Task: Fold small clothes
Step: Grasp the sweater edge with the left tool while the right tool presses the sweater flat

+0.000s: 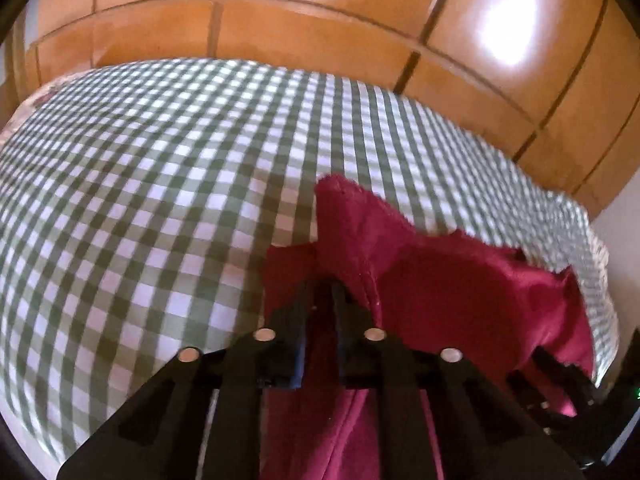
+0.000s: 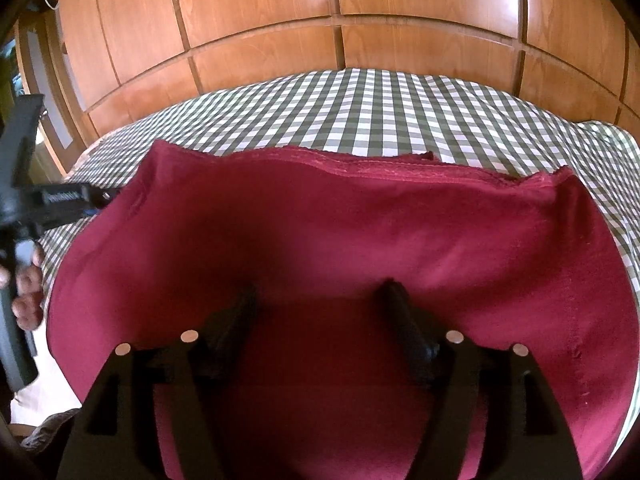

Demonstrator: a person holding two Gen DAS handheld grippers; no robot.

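The dark red garment (image 2: pixel 320 232) lies on a bed covered with a green and white checked sheet (image 2: pixel 400 112), in front of a wooden wardrobe (image 2: pixel 280 12). In the right wrist view it is spread rather flat, with a doubled hem edge along its far side, so it seems one fold is already made.

The right tongs (image 2: pixel 320 300) stand wide above the near middle of the cloth and hold nothing; both fingers are clear of the fabric or only just on it, I cannot tell which.

The left tongs (image 1: pixel 324 292) are narrow, at the left edge of the garment. In the left wrist view a raised ridge of red cloth stands directly before the tips, and cloth shows in the gap between the fingers, but the picture is blurred, so I cannot tell whether the pads really pinch it.

In my judgement the step in hand is to take the left edge for the next fold. To do it well, the left tongs should catch all layers of the edge together, not only the upper one. The right tongs could press the middle so that the cloth does not slide on the sheet. The edge should then travel low and straight toward the right side, and the hems should meet evenly.
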